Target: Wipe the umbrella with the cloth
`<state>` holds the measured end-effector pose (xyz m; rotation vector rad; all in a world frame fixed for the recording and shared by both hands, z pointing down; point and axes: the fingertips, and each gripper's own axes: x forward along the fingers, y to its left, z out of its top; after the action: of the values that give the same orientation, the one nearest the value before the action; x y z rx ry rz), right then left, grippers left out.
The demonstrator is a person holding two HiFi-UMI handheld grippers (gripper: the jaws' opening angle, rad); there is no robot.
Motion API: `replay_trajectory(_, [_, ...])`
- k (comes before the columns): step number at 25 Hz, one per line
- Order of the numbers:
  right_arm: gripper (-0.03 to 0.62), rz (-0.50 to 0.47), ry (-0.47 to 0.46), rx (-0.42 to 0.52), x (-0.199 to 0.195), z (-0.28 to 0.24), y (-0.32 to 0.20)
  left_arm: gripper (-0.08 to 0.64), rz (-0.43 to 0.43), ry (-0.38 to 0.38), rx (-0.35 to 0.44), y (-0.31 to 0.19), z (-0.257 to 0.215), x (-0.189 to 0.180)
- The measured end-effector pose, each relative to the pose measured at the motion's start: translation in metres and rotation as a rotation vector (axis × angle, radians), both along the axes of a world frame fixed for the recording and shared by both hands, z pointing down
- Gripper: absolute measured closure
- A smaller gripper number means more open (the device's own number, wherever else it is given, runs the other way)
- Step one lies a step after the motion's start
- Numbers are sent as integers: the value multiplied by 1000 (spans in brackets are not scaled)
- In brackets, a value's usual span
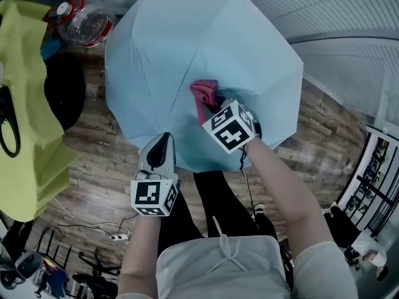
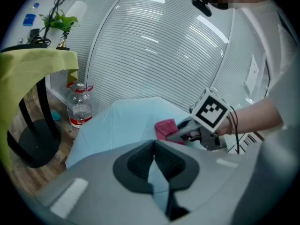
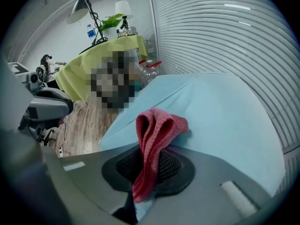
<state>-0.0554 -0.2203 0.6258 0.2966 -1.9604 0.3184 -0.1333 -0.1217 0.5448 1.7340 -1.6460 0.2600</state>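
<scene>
An open light-blue umbrella (image 1: 187, 48) rests canopy-up on the wooden floor, filling the middle of the head view. A red cloth (image 1: 204, 93) lies bunched on the canopy near its centre. My right gripper (image 1: 213, 104) is shut on it, and in the right gripper view the cloth (image 3: 157, 130) stands folded between the pads above the blue fabric (image 3: 220, 111). My left gripper (image 1: 163, 141) is at the canopy's near edge. Its jaws (image 2: 153, 161) are shut, with blue umbrella fabric (image 2: 117, 121) pinched between them. From there I see the right gripper (image 2: 180, 134) and cloth (image 2: 165, 127) just beyond.
A yellow-green covered table (image 1: 25, 104) and a black round base (image 1: 65, 89) stand to the left. A large water bottle (image 1: 87, 23) lies by the umbrella's far left edge. A ribbed white wall (image 1: 349, 17) curves behind. Cables and a power strip (image 1: 115, 235) lie near my legs.
</scene>
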Motion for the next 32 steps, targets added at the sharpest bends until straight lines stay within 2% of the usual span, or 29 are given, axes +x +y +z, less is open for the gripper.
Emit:
replay_trajectory(20, [537,61,-64,23,84,-46,-79,552,97,-13,23,-73,-10,86])
replay_trajectory(25, [535,62,-60,68,111,-59,-109,552,142,-34,27,-86,-15,110])
replay_trajectory(32, [537,82,-42,141,153,-62,-147,552,127,-37,24,-107,-15,137])
